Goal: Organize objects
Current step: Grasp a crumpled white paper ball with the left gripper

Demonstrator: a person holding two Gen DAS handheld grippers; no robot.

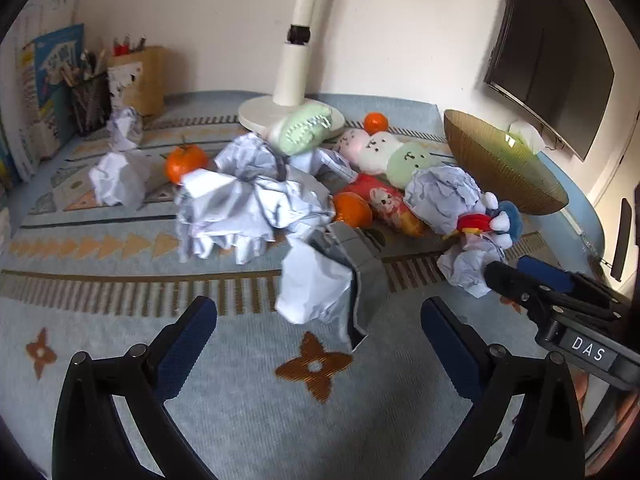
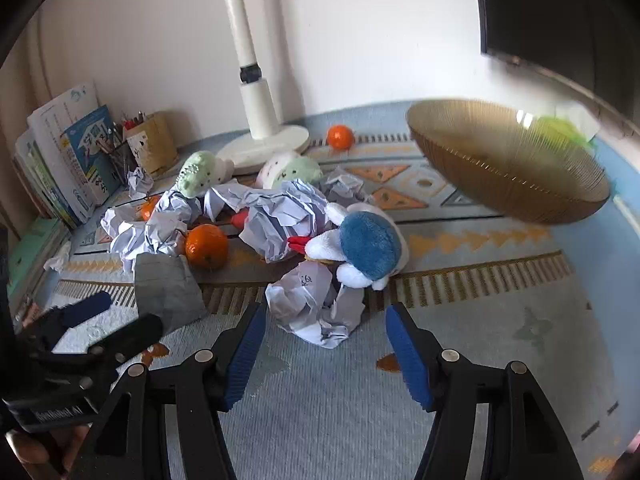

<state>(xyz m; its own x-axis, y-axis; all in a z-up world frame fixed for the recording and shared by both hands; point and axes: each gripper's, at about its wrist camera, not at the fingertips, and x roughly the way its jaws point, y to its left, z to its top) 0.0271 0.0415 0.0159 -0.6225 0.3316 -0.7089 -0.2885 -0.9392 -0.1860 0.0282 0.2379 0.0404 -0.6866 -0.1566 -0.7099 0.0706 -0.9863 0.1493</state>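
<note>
Crumpled paper balls, oranges and plush toys litter a patterned mat. My left gripper (image 1: pixel 318 308) stands open wide, with a white paper ball (image 1: pixel 316 284) just ahead between its fingertips, untouched, leaning on a grey carton (image 1: pixel 360 264). My right gripper (image 2: pixel 326 314) is open around another paper ball (image 2: pixel 316 312), its pads clear of the paper. A blue-and-white plush (image 2: pixel 364 248) lies right behind that ball. An orange (image 2: pixel 206 246) sits left of it, beside the grey carton (image 2: pixel 164 288). Each gripper shows in the other's view: right gripper (image 1: pixel 516 270), left gripper (image 2: pixel 120 316).
A gold wire bowl (image 1: pixel 532 200) (image 2: pixel 440 148) stands at the back right. A white lamp base (image 1: pixel 256 114) rises at the back, with green and pink plush toys (image 1: pixel 380 150) before it. Pen holders (image 1: pixel 90 100) and books (image 2: pixel 80 160) line the left; a dark monitor (image 1: pixel 552 52) hangs right.
</note>
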